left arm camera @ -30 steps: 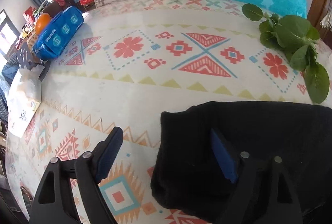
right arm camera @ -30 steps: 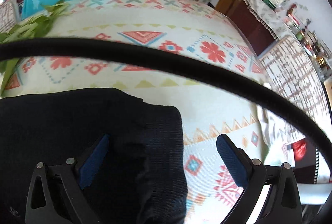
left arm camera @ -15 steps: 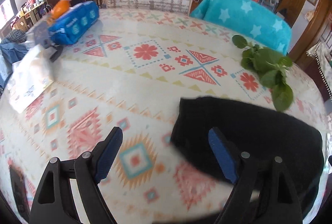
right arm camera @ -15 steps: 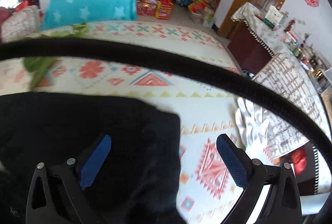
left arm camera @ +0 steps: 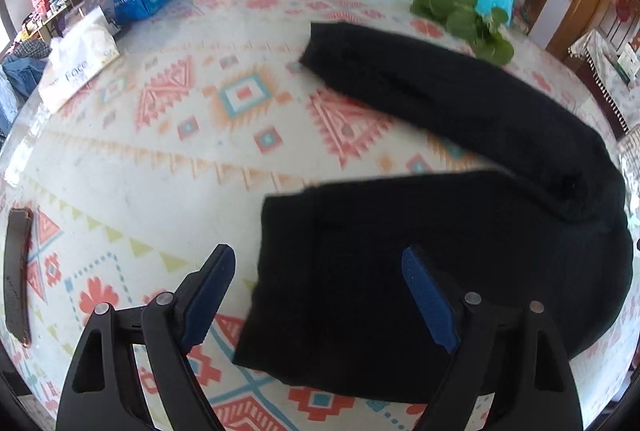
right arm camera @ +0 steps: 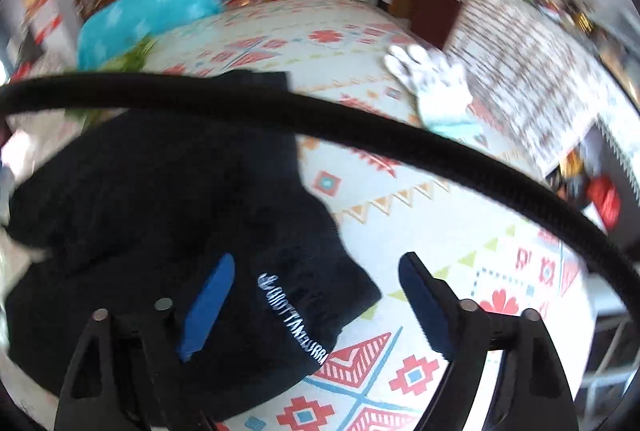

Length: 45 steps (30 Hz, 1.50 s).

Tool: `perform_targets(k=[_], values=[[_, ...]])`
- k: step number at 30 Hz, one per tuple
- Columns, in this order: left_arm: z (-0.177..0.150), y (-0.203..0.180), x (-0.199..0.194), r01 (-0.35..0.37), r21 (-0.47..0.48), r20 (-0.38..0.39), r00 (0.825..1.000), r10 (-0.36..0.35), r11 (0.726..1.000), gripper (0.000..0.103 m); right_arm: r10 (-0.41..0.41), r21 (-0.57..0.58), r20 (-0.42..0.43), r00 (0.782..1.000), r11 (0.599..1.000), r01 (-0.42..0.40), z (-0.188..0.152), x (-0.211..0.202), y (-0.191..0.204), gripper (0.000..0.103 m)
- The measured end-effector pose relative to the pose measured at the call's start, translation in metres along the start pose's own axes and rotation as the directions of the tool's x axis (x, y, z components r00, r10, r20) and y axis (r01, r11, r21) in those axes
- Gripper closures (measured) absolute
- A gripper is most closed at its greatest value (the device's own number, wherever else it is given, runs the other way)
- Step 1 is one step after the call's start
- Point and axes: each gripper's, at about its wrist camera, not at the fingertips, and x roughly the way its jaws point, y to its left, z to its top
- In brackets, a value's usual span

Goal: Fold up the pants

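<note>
A: How are the pants (left arm camera: pixel 460 263) being seen from the left hand-held gripper (left arm camera: pixel 320 295)?

B: Spread on the desk (left arm camera: pixel 168 167), nearest hem lying between its wide-open, empty jaws; one leg is running away rightward.

A: And the right hand-held gripper (right arm camera: pixel 316 303)?

B: Also being held open, empty, over the pants' printed edge.

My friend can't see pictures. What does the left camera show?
Black pants lie on a patterned tablecloth, one leg stretching away toward green leaves. The open left tongs hover over the near leg's end, holding nothing.
</note>
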Motion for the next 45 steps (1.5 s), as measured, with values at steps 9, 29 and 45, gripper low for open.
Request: perform_targets(k=[9,29,45], values=[[-0.010,-0.001,0.012,-0.032,0.043,0.018,0.999,0.031,0.999,0.015,-0.007,-0.023,-0.107,0.994,1.000,0.005,-0.015,0.030,0.019,0.043],[-0.027,0.008,0.006,-0.075,-0.009,-0.001,0.997,0.075,0.997,0.008,-0.059,-0.027,-0.098,0.993,0.998,0.057,-0.048,-0.008,-0.044,0.034],[0.089,0.026,-0.146,0.049,-0.015,0.182,0.982,-0.046,0.999,0.024,0.131,-0.069,0.132,0.983,0.990,-0.123,0.064,-0.103,-0.039,0.030]])
